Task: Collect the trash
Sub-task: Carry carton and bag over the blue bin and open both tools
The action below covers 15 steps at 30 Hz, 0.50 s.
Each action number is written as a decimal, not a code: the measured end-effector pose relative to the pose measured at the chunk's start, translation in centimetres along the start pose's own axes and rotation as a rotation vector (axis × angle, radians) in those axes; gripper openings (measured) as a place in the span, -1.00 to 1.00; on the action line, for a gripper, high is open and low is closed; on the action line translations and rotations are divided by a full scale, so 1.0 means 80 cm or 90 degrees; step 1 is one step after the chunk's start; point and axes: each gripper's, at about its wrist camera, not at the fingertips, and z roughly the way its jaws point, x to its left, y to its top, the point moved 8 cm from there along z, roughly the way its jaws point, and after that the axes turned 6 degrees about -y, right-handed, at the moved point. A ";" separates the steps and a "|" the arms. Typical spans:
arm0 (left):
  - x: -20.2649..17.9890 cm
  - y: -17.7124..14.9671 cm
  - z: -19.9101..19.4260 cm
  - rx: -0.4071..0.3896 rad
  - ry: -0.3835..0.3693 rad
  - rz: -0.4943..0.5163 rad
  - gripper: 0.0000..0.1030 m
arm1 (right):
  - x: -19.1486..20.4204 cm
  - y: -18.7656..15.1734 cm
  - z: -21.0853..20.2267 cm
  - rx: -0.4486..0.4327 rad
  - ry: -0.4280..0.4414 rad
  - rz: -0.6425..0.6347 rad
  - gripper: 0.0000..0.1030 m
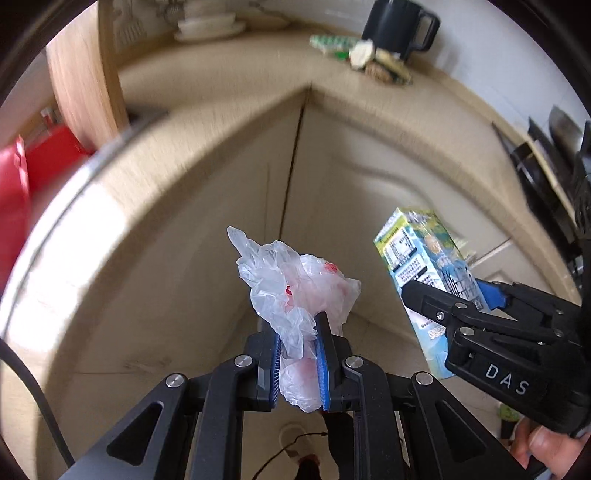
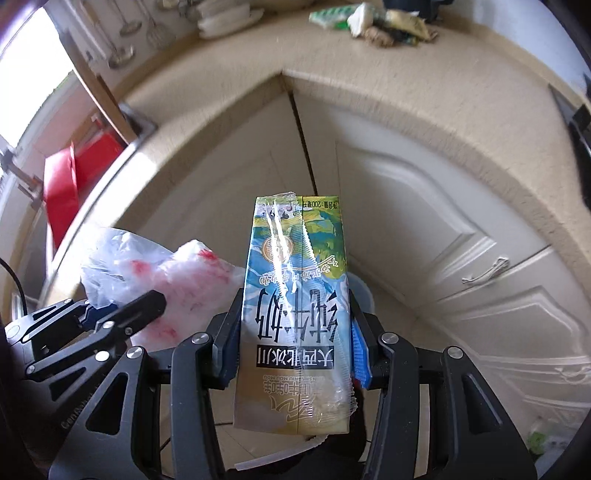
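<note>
My left gripper [image 1: 298, 334] is shut on a crumpled clear plastic bag [image 1: 295, 284] with red print, held in front of the cream corner cabinet. My right gripper [image 2: 293, 332] is shut on a blue and green milk carton [image 2: 295, 295], its blue pads pressing both sides. In the left wrist view the carton [image 1: 421, 266] and the right gripper [image 1: 454, 295] hang at the right. In the right wrist view the bag [image 2: 166, 280] and the left gripper [image 2: 122, 314] hang at the left. More trash [image 1: 373, 59], wrappers and scraps, lies on the counter's far corner.
A beige L-shaped counter [image 1: 258, 96] wraps around cream cabinet doors [image 2: 424, 221]. A black mug [image 1: 399, 26] stands by the trash pile, white plates [image 1: 210, 22] at the back. A red bag [image 1: 22, 184] is at the left. The floor with a cable [image 1: 295, 443] lies below.
</note>
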 end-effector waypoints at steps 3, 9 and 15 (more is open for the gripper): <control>0.028 0.012 0.050 0.036 -0.009 -0.013 -0.75 | -0.009 -0.012 0.038 0.023 -0.005 0.005 -0.12; 0.062 -0.004 0.183 0.108 -0.012 -0.032 -0.75 | -0.029 -0.044 0.150 0.089 0.012 0.033 -0.12; 0.087 -0.043 0.332 0.161 -0.016 -0.035 -0.72 | -0.054 -0.077 0.287 0.157 0.027 0.056 -0.12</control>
